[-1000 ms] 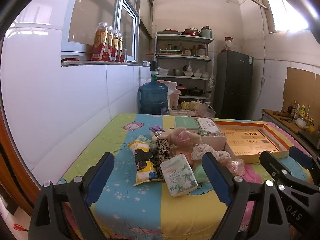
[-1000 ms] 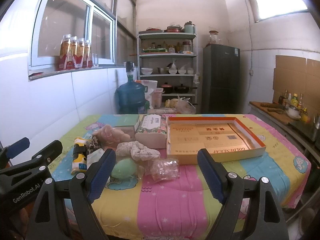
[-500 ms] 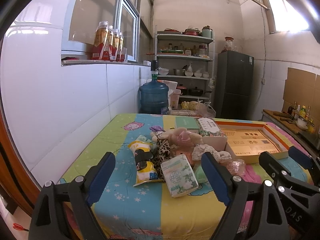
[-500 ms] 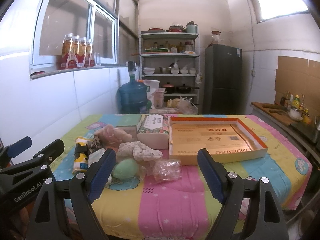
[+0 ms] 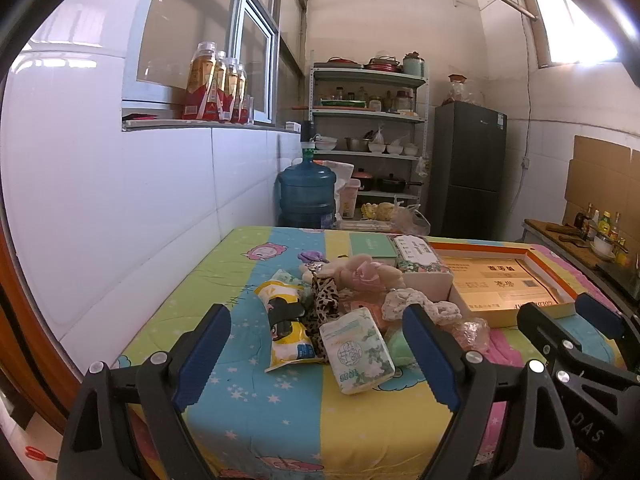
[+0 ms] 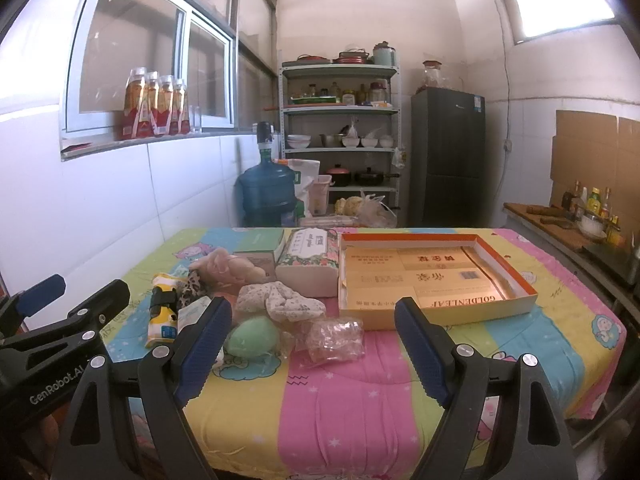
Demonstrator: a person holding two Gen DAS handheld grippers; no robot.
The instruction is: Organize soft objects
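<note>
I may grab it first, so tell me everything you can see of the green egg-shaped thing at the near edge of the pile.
The green egg-shaped object is pale mint, smooth and matte, with no print or seams showing; it looks soft, perhaps foam. It lies on its side on the patterned table cover, at the near end of the pile. Crinkled clear plastic lies right beside it, and the floral fabric scrunchie sits just behind it. In the left wrist view it is partly hidden behind a gripper finger. Neither gripper touches it.

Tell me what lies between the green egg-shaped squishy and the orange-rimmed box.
A crumpled clear plastic bag lies between the green squishy and the box, seen from the right wrist.
</note>
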